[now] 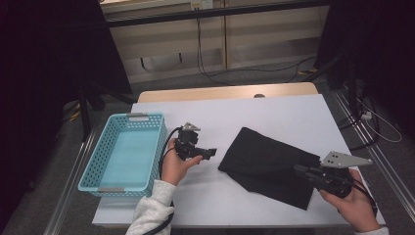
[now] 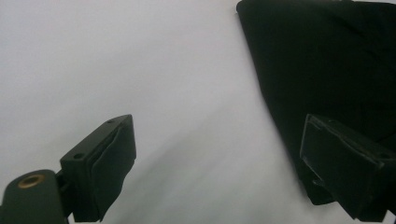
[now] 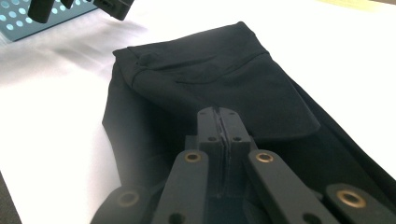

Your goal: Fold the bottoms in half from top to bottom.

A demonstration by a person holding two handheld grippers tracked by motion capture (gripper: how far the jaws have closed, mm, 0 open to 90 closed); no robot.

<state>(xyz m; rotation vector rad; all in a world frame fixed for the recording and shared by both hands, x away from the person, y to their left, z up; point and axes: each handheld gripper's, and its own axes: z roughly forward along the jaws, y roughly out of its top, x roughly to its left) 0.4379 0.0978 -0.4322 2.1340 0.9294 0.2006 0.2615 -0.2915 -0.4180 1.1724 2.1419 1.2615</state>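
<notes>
Black cloth (image 3: 205,84) lies under closed right tool (image 3: 219,122).

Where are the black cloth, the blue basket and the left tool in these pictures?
black cloth (image 1: 266,159): high view, middle of the folded fabric.
blue basket (image 1: 164,132): high view, its right wall.
left tool (image 1: 211,152): high view, at the tips of its open jaws.

a white-topped table (image 1: 274,110) carries a folded black cloth (image 1: 266,159) right of middle and a blue basket (image 1: 105,149) at its left edge, well apart.
</notes>
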